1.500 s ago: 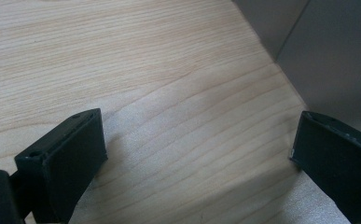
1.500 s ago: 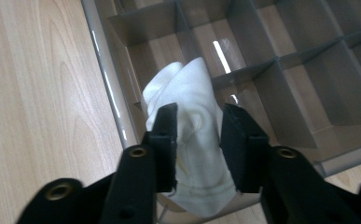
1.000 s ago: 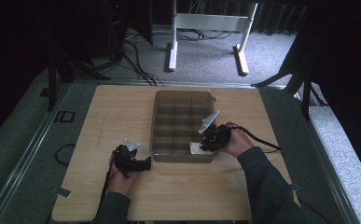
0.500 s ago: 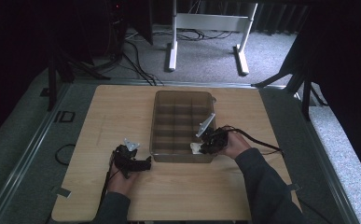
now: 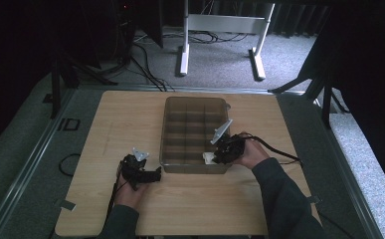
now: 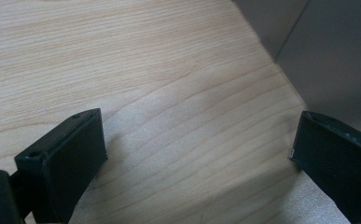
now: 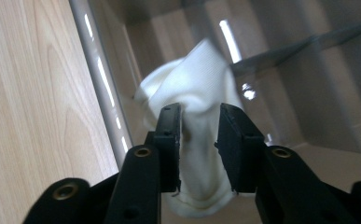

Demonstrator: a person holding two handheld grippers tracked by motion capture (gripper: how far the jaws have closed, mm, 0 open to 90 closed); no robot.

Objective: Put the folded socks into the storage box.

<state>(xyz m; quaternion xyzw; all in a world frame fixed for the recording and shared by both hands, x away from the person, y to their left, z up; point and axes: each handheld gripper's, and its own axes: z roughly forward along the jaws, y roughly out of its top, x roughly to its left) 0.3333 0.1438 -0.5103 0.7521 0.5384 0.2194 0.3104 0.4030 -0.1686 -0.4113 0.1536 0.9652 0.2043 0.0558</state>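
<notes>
Two grippers are in my hands at a wooden table (image 5: 120, 124). My right gripper (image 5: 221, 153) reaches over the near right corner of a smoky, see-through divided box (image 5: 196, 107), its jaws nearly closed and pinching a small white cloth (image 7: 201, 84). In the right gripper view the cloth hangs just inside the box's rim, bunched and slightly blurred, its lower edge cut off by the jaws. I cannot tell whether it touches the box floor. My left gripper (image 5: 147, 175) rests low over bare table just left of the box, jaws spread wide with nothing between them. In its own view, the box wall fills the upper right corner.
</notes>
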